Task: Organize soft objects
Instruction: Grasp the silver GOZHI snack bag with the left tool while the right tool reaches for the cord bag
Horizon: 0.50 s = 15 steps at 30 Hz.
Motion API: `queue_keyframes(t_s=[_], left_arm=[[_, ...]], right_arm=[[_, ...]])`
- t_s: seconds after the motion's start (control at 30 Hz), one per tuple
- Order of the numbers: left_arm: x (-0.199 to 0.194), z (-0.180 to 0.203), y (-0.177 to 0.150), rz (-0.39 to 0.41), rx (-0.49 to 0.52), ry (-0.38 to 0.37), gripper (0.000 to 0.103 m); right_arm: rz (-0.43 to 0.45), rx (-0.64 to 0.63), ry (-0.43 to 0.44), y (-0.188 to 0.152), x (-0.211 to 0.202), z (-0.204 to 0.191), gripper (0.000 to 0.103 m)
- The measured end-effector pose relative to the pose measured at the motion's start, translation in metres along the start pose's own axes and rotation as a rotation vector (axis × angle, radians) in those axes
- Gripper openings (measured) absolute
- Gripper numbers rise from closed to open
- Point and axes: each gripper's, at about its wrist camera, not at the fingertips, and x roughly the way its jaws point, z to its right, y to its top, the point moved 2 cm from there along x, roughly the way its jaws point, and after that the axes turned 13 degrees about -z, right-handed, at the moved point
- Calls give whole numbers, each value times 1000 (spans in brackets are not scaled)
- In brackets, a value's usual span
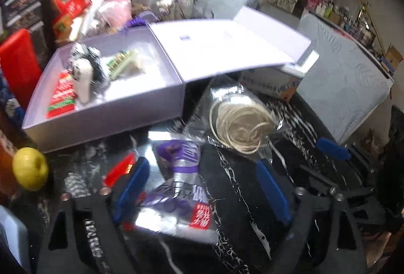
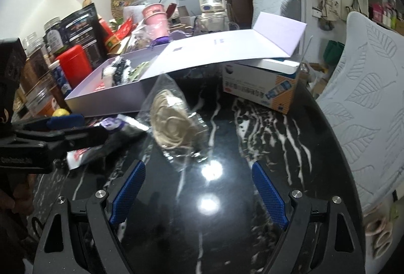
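A purple and silver packet [image 1: 174, 188] lies on the black marble table [image 2: 227, 223], between the blue pads of my left gripper [image 1: 202, 165]. The pads stand apart and do not press it. Just beyond lies a clear bag of cream elastic loops [image 1: 237, 127]. My right gripper [image 2: 199, 168] hangs open over the bare table, with that clear bag [image 2: 171, 122] ahead of its tips. An open lavender box [image 1: 101, 97] holds a black and white fluffy item [image 1: 87, 72] and a red packet [image 1: 63, 94]. The left gripper [image 2: 83, 129] reaches in from the left in the right wrist view.
The box's lid [image 2: 222, 49] rests on a white and orange carton [image 2: 262, 87]. A yellow round fruit [image 1: 30, 169] sits left of the box. Jars, a red container [image 2: 73, 64] and bags crowd the far left. Pale quilted chair backs [image 2: 366, 110] stand at the right.
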Motion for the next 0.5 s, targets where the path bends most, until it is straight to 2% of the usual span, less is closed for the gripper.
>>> queue_keyframes(t_s=[0.07, 0.23, 0.33, 0.5], left_arm=[[9, 3, 1, -31, 9, -9, 72], [27, 3, 2, -75, -6, 28, 72], [37, -1, 2, -94, -20, 89, 72], [45, 0, 9, -105, -15, 140, 72]], right_arm=[[-1, -4, 0, 3, 2, 4, 87], [4, -18, 33, 14, 3, 14, 87], [13, -56, 27, 22, 3, 15, 87], [0, -105, 46, 31, 8, 12, 87]])
